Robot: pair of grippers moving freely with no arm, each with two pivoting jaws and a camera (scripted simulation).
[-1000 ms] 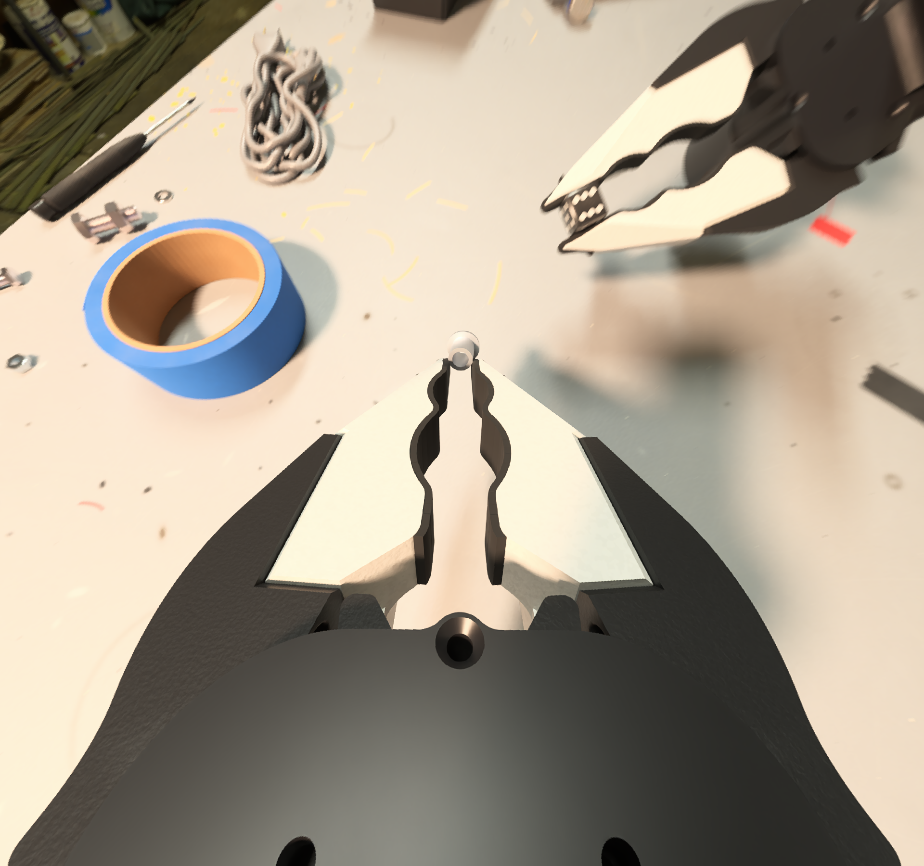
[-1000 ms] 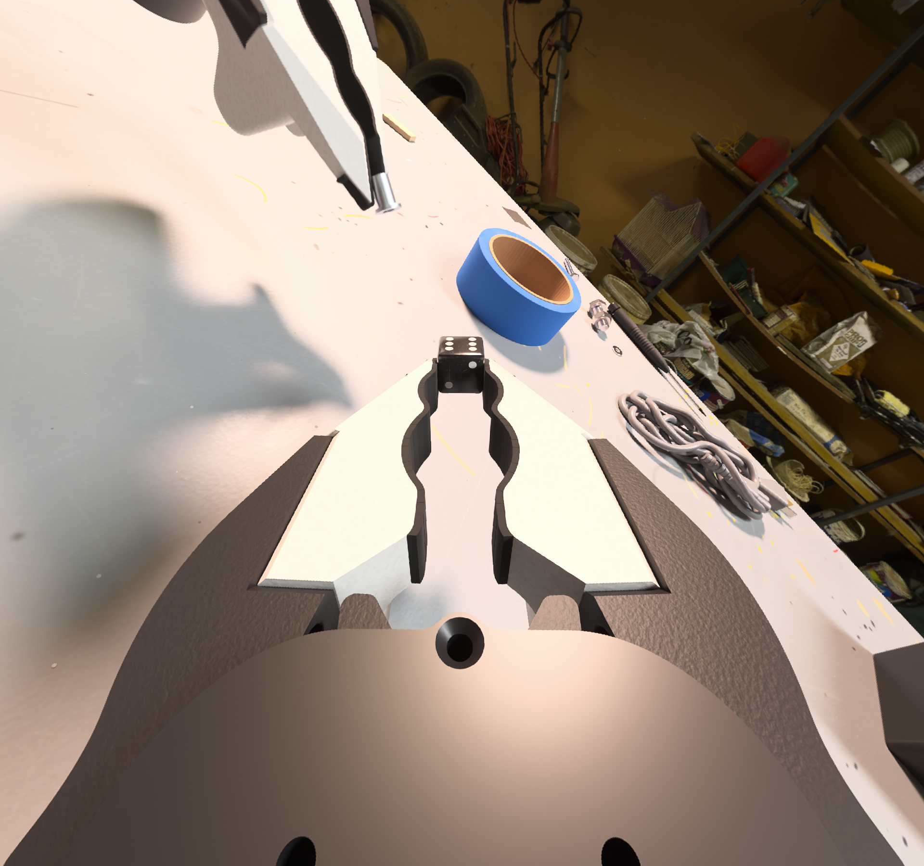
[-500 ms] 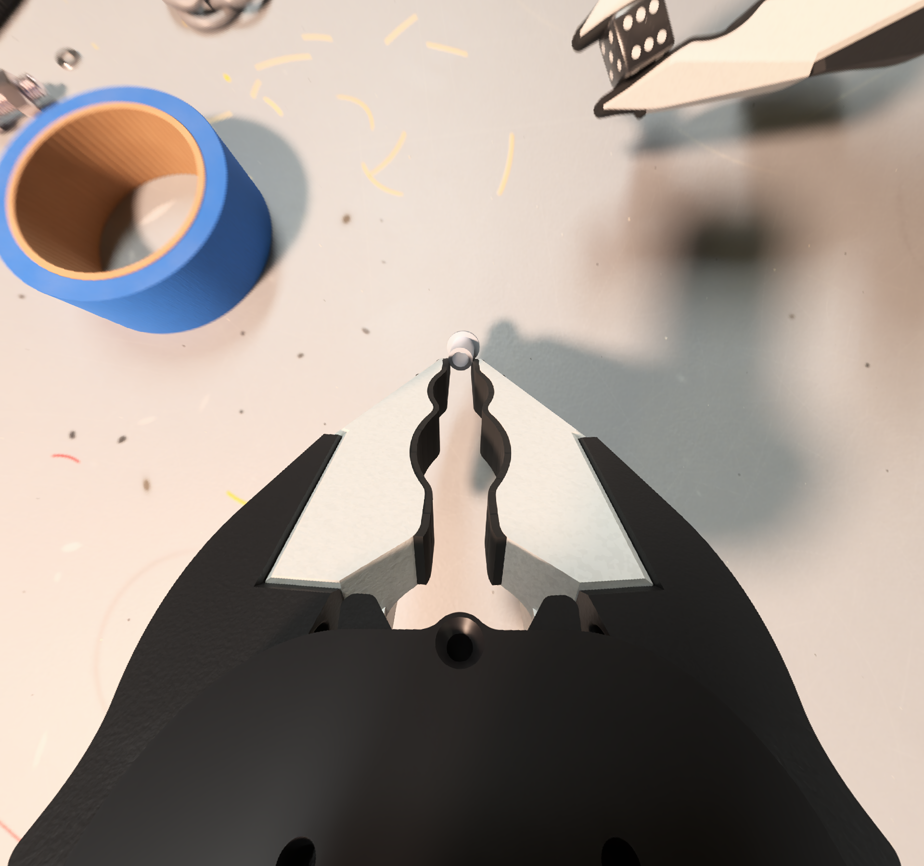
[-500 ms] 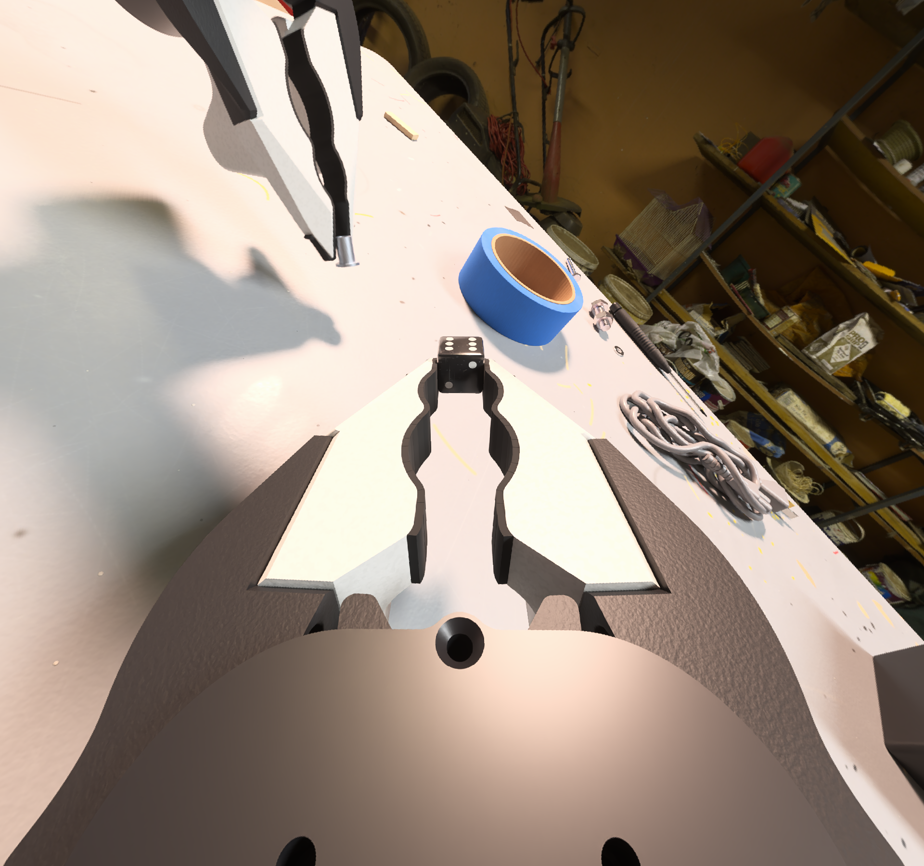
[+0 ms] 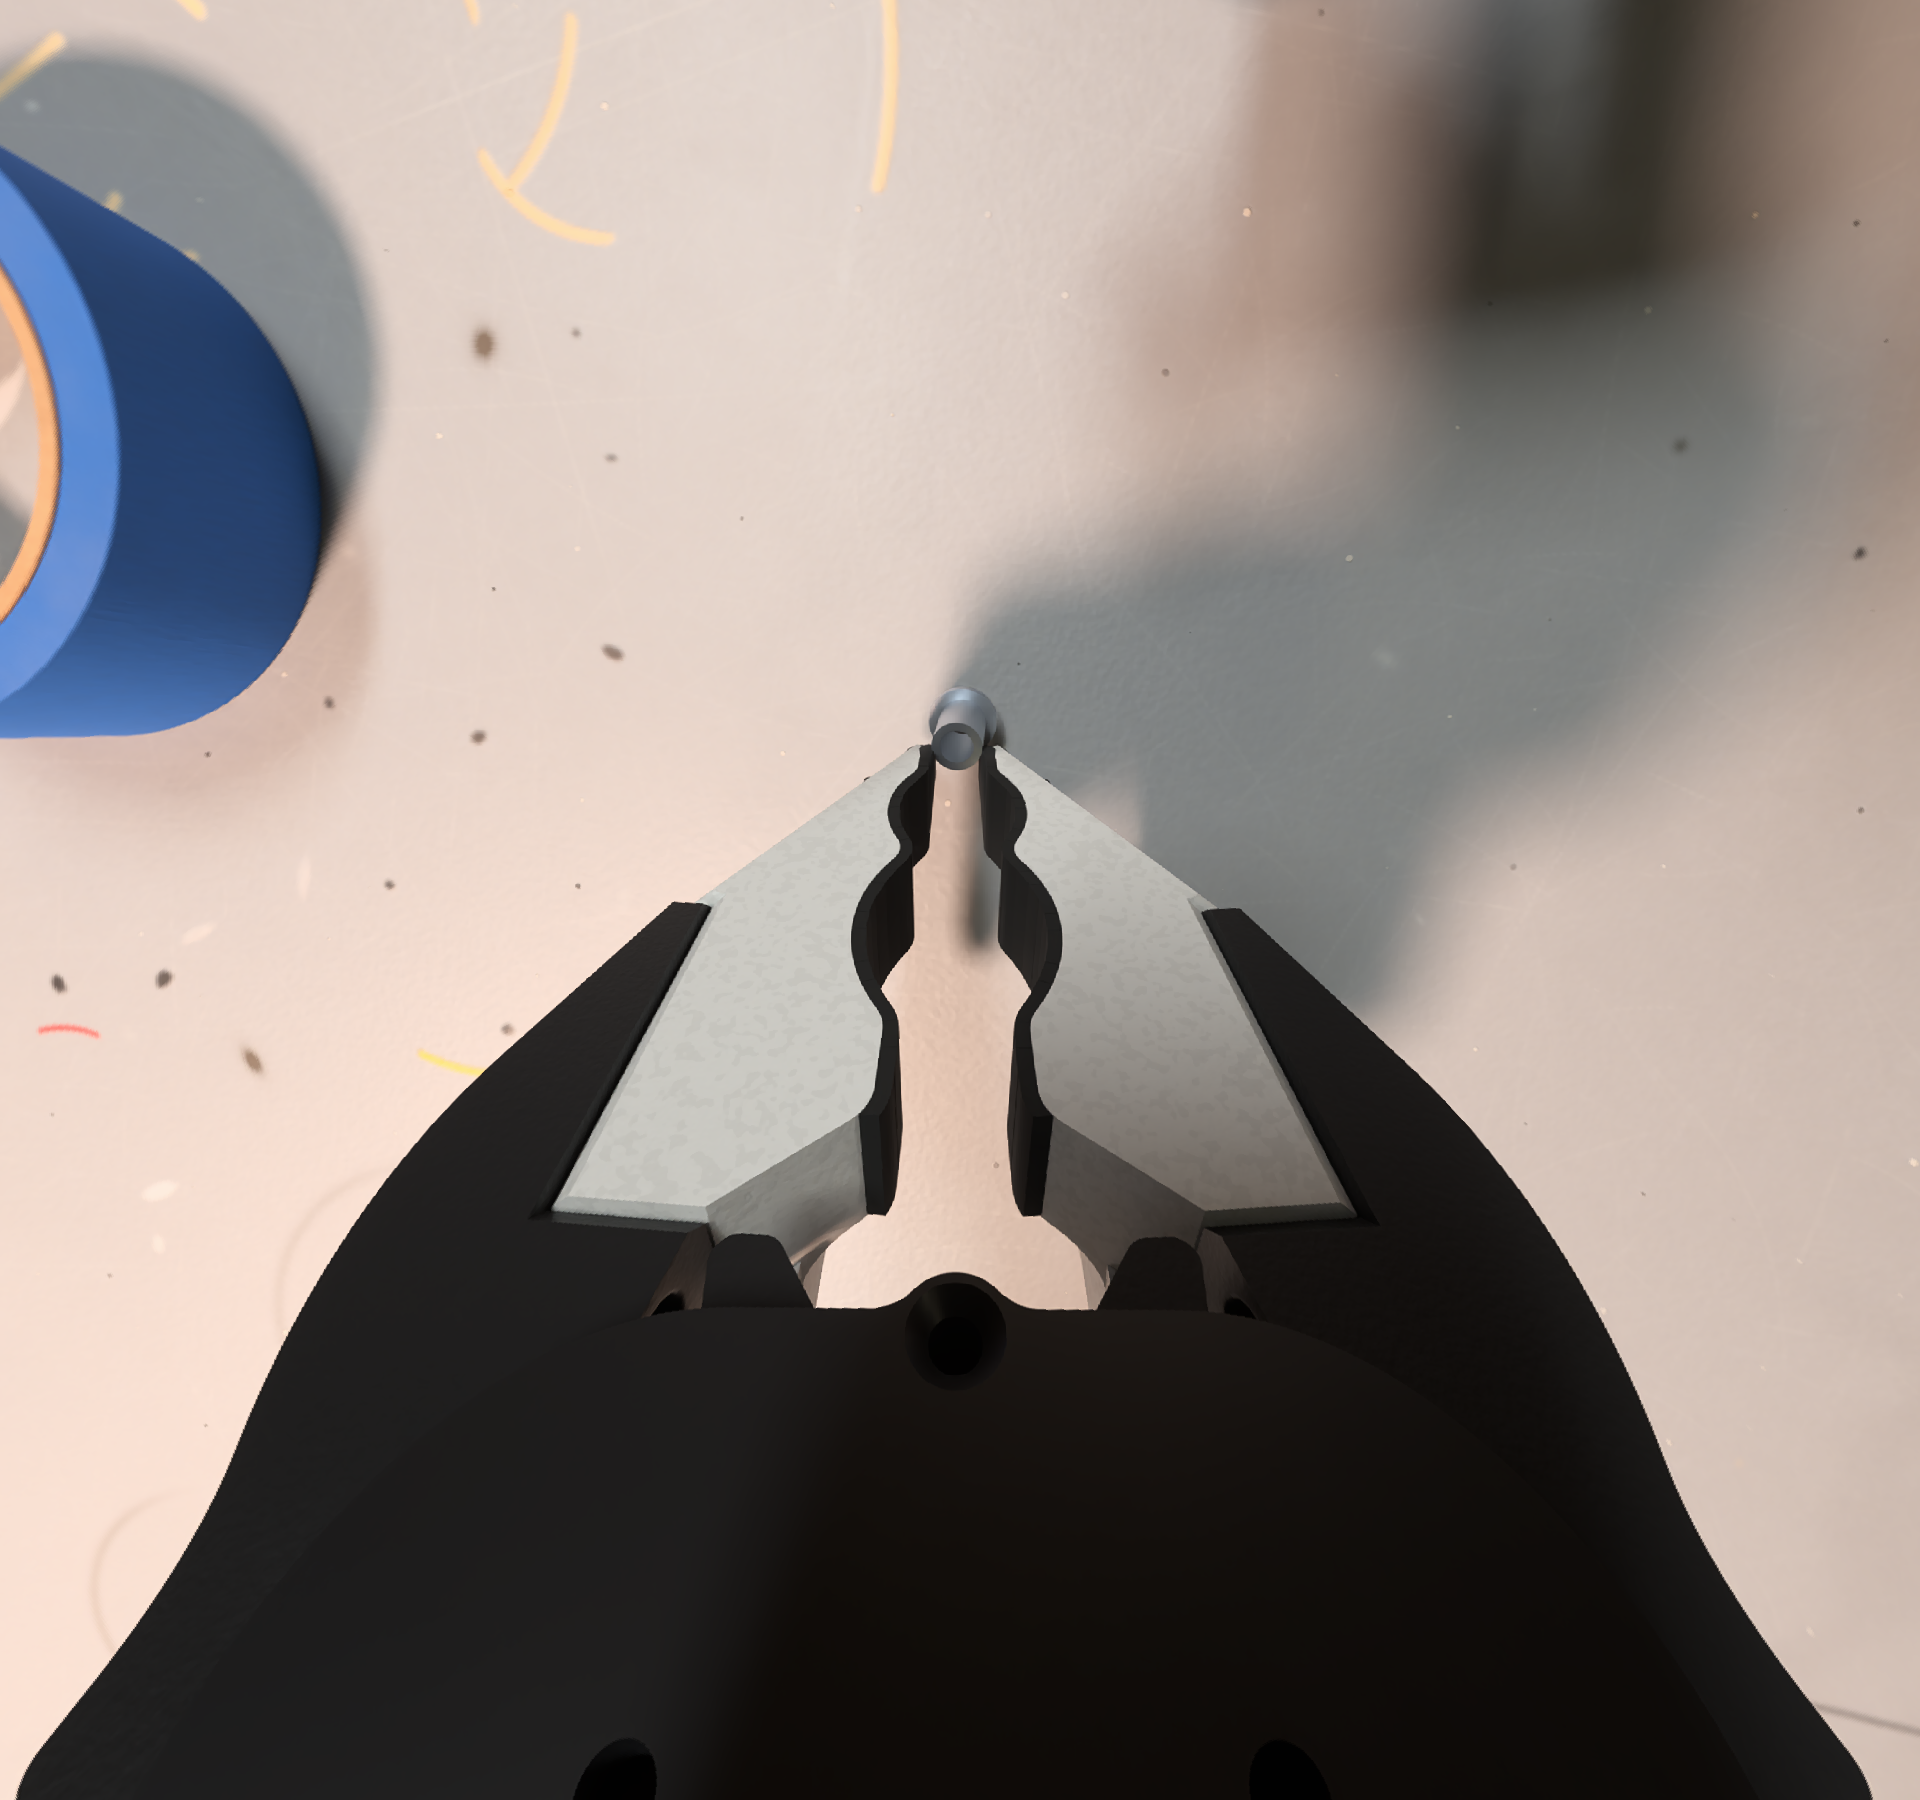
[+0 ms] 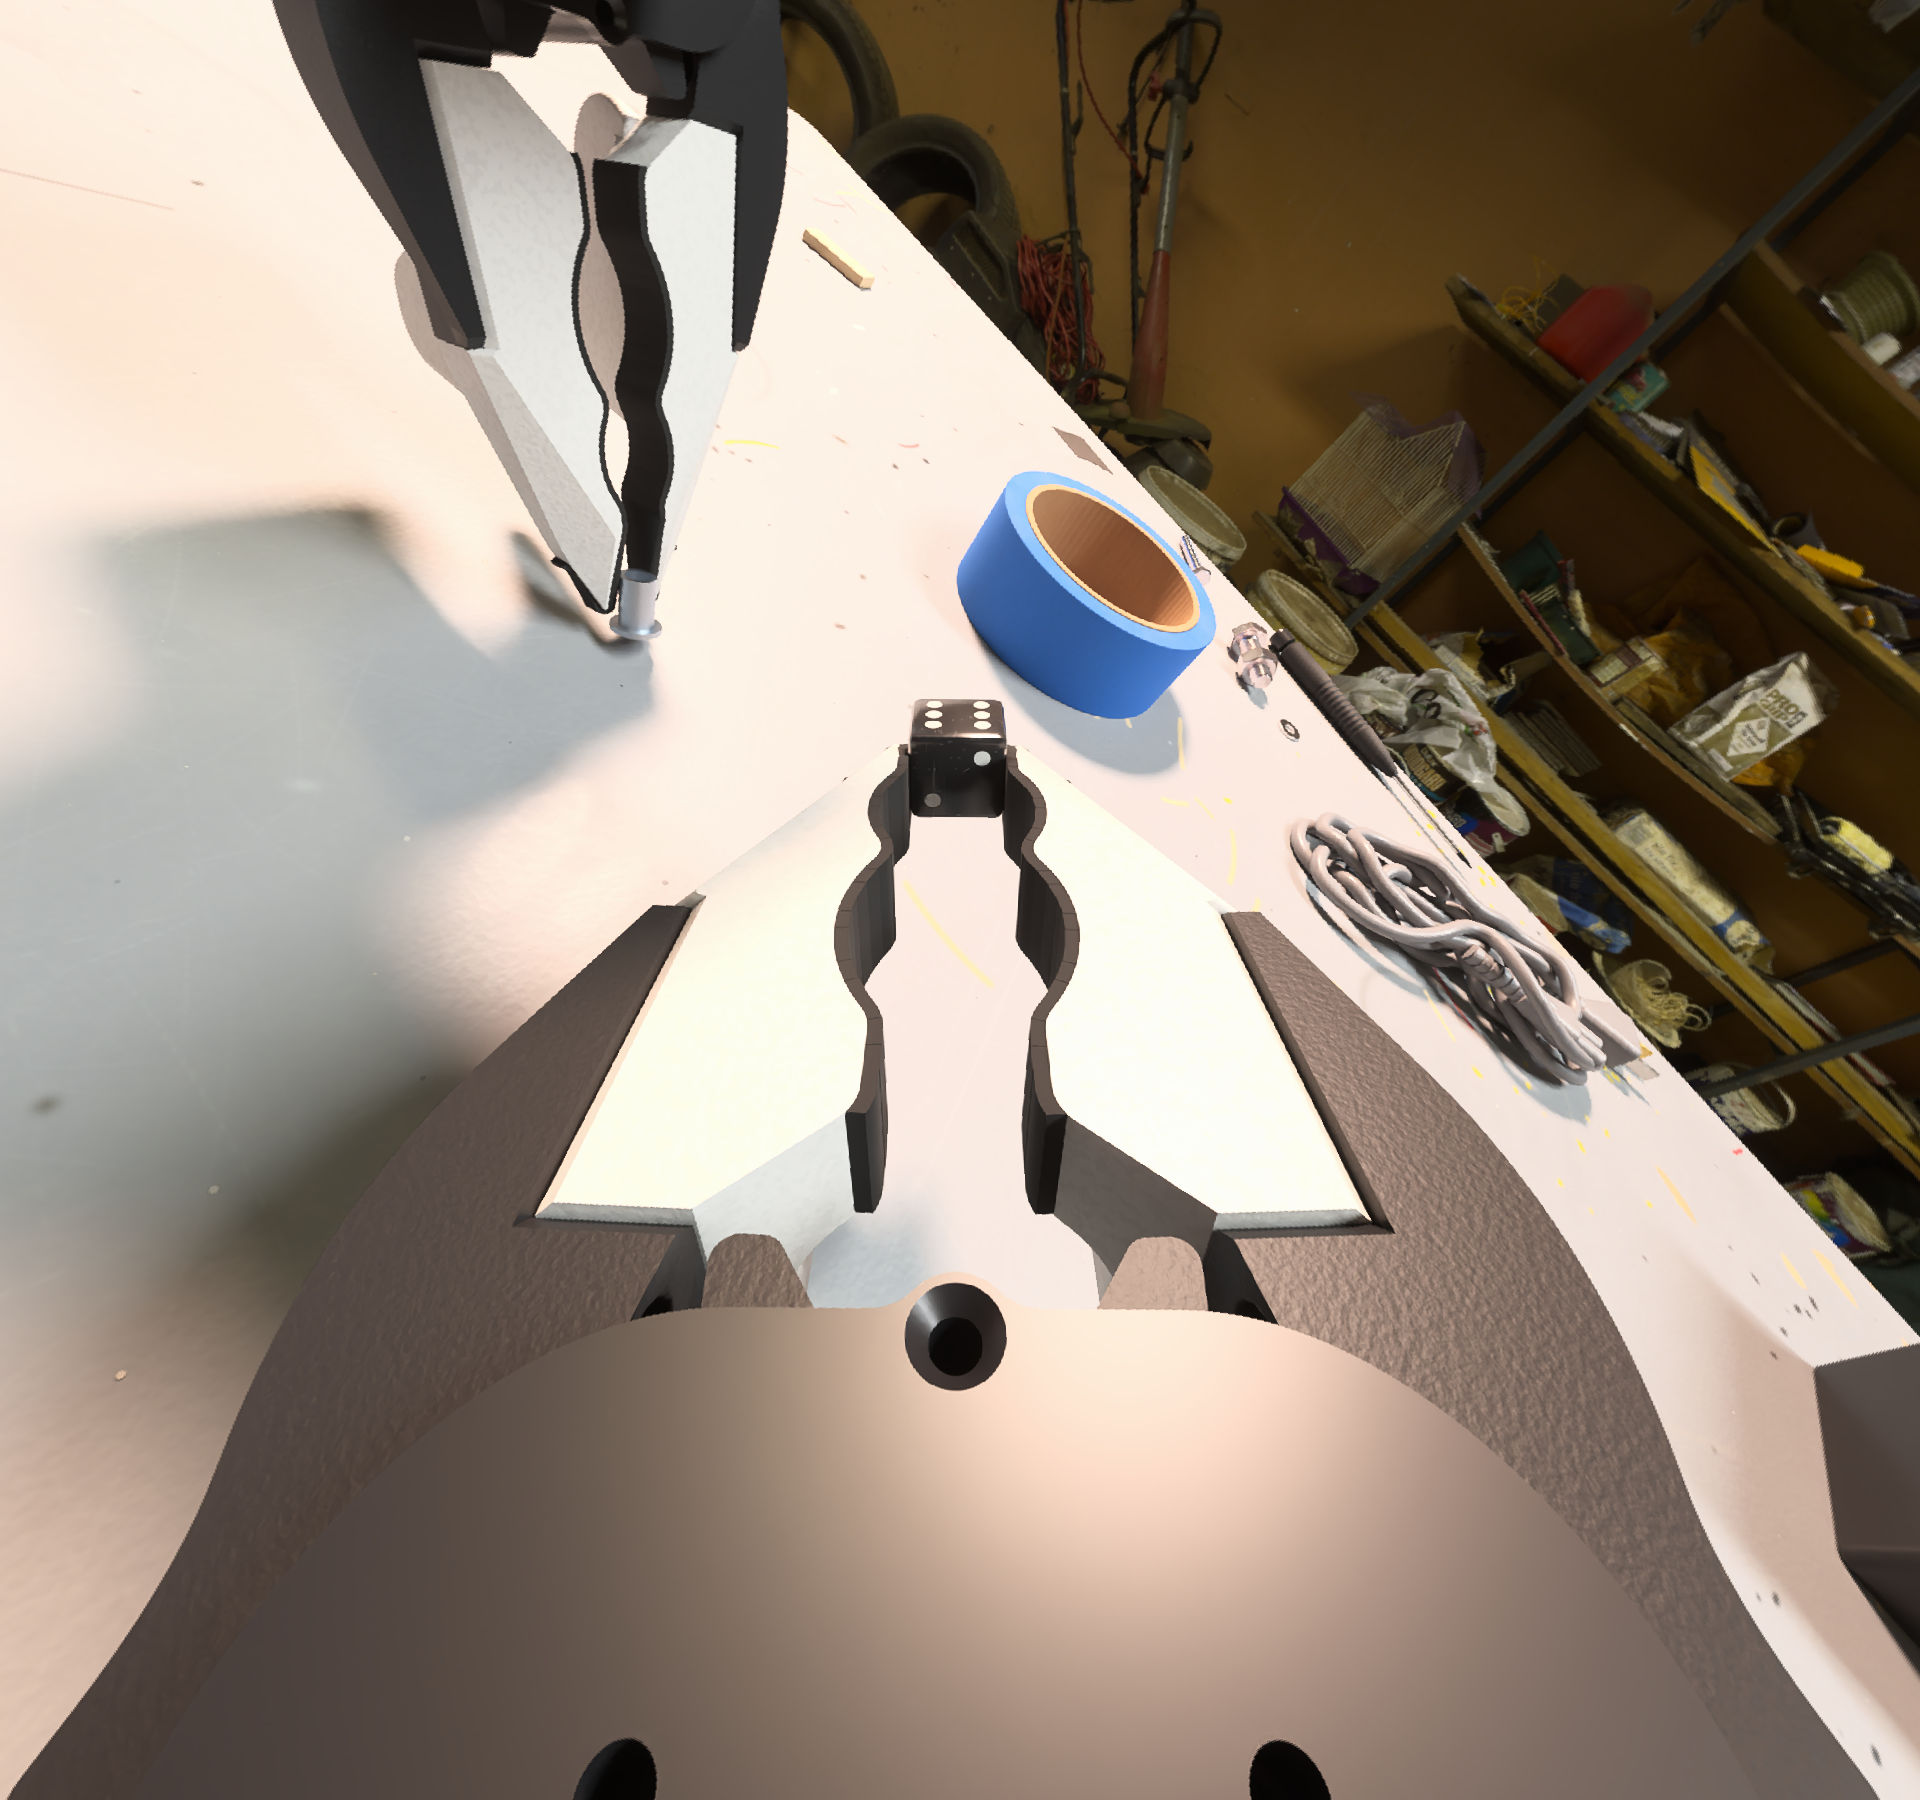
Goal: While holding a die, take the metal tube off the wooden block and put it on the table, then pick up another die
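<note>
Left tool [image 5: 961,751] pinched the metal tube [image 6: 636,601], mostly hidden between tips, end touching tabletop [image 6: 312,815]. Right tool [image 6: 956,782] clamped a die [image 6: 957,755]; block unseen.

Pale table [image 6: 312,919], speckled with yellow shavings. On it: blue tape roll [image 6: 1081,607] centre-right of the right wrist frame; nuts [image 6: 1252,659] and screwdriver [image 6: 1340,701] just beyond; grey cord bundle [image 6: 1455,950] at right.
</note>
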